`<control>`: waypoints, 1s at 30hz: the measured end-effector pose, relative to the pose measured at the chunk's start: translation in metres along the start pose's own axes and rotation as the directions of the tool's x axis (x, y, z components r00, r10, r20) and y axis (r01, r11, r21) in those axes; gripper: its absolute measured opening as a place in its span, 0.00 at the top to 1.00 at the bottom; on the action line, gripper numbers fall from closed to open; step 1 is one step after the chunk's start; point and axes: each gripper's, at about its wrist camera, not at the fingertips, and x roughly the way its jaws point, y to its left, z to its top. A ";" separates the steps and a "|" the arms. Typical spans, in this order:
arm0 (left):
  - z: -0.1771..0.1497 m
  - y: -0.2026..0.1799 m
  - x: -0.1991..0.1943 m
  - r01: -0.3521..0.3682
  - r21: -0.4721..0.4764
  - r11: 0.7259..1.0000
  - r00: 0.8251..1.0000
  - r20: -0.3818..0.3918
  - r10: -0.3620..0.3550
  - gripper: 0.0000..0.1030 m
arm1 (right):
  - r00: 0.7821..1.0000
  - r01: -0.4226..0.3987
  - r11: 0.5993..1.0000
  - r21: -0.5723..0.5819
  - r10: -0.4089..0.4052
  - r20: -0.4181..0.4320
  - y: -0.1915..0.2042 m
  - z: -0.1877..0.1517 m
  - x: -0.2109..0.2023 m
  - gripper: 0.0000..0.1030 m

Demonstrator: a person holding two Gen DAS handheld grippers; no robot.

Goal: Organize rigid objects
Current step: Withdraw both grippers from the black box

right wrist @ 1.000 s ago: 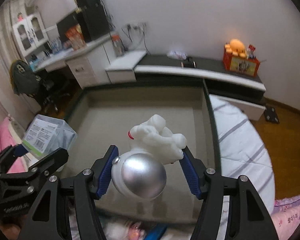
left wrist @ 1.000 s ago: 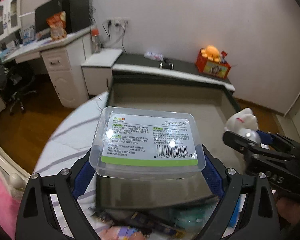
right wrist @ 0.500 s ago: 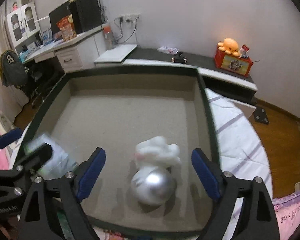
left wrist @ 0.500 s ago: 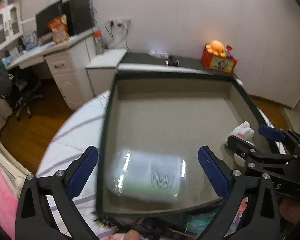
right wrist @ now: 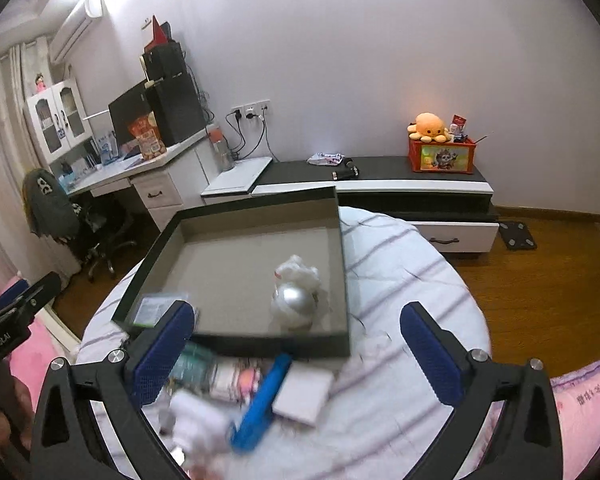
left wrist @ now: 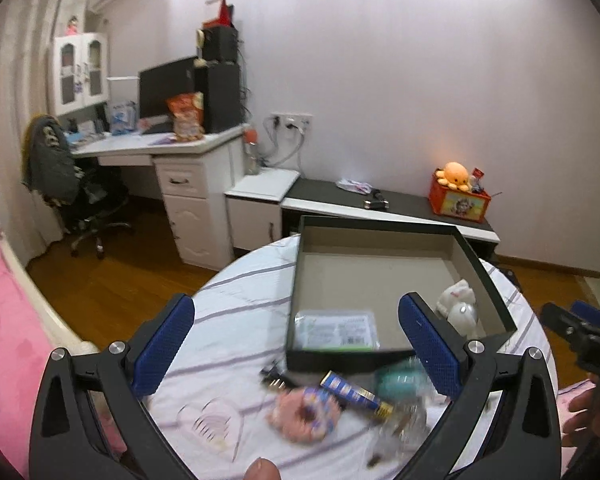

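Note:
A shallow dark box (left wrist: 384, 240) (right wrist: 236, 210) lies on the striped bed. Inside it lie a clear plastic case with a green-edged label (left wrist: 336, 330) (right wrist: 156, 308) at the near left and a white figurine with a silver ball (left wrist: 458, 306) (right wrist: 296, 292) at the right. My left gripper (left wrist: 296, 348) is open and empty, above the bed in front of the box. My right gripper (right wrist: 296, 350) is open and empty, above the box's near edge.
Loose items lie on the bed in front of the box: a blue-and-gold tube (left wrist: 356, 394), a pink item (left wrist: 304, 416), a teal item (left wrist: 396, 380), a blue tool (right wrist: 262, 400), a white card (right wrist: 302, 394). A desk (left wrist: 168, 148) and a low cabinet (right wrist: 380, 184) stand beyond.
Both grippers opened and dropped the plastic case and the figurine into the box, then pulled back and up away from it.

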 end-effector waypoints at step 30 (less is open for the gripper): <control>-0.048 0.037 -0.090 0.117 0.025 0.993 0.992 -0.047 -0.116 0.00 | 0.987 0.155 0.984 -0.091 -0.150 0.059 0.090 -0.070 -0.110 0.00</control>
